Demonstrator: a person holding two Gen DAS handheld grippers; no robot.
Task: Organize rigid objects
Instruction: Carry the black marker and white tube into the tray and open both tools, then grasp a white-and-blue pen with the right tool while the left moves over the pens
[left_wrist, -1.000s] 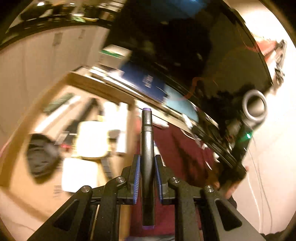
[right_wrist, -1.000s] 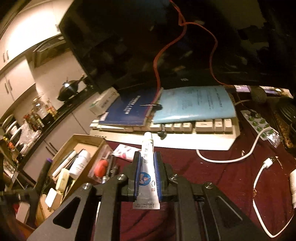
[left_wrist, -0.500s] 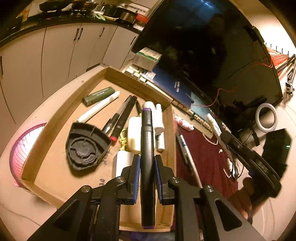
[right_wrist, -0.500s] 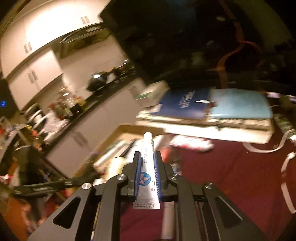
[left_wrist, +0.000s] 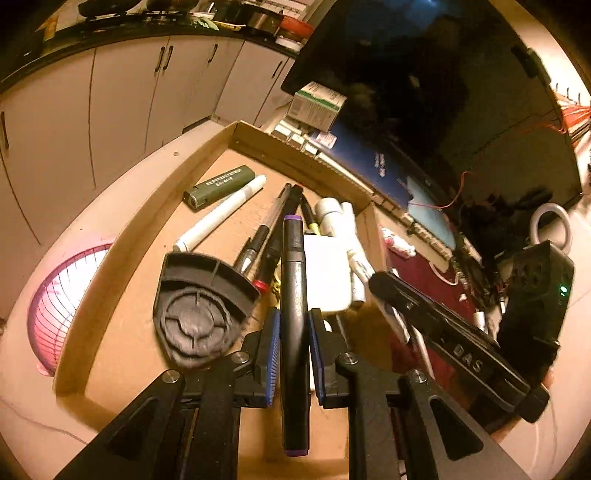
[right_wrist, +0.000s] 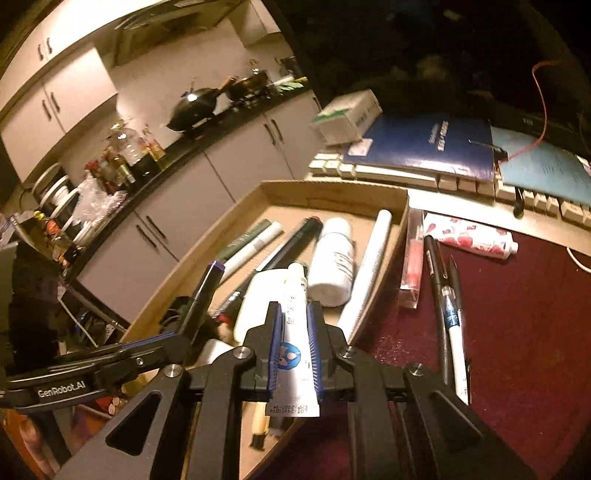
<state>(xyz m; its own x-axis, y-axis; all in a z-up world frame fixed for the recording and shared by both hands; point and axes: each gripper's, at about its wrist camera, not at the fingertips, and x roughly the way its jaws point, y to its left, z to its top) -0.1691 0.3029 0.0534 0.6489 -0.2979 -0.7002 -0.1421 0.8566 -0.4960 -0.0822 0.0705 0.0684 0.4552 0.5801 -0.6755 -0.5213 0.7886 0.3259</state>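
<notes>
My left gripper (left_wrist: 292, 325) is shut on a black marker with purple ends (left_wrist: 293, 288) and holds it above the cardboard box (left_wrist: 122, 236). The marker also shows in the right wrist view (right_wrist: 207, 284). My right gripper (right_wrist: 295, 325) is shut on a small white tube (right_wrist: 294, 314) and holds it over the box's right side (right_wrist: 332, 192). The box holds a white marker (left_wrist: 218, 218), a green lighter (left_wrist: 218, 184), pens, a white bottle (right_wrist: 332, 258), a white block (left_wrist: 325, 273) and a black round part (left_wrist: 199, 314).
On the dark red cloth (right_wrist: 517, 332) right of the box lie two pens (right_wrist: 447, 302), a red clear tube (right_wrist: 413, 258) and a patterned tube (right_wrist: 472, 236). Behind are a keyboard (right_wrist: 424, 177) under blue books (right_wrist: 424, 144), a small carton (right_wrist: 347, 118) and a dark monitor (left_wrist: 424, 74). A pink basket (left_wrist: 62, 295) is left.
Both grippers swung left from the monitor and keyboard to above the cardboard box. Each still holds its object. The right gripper has come close beside the left one.
</notes>
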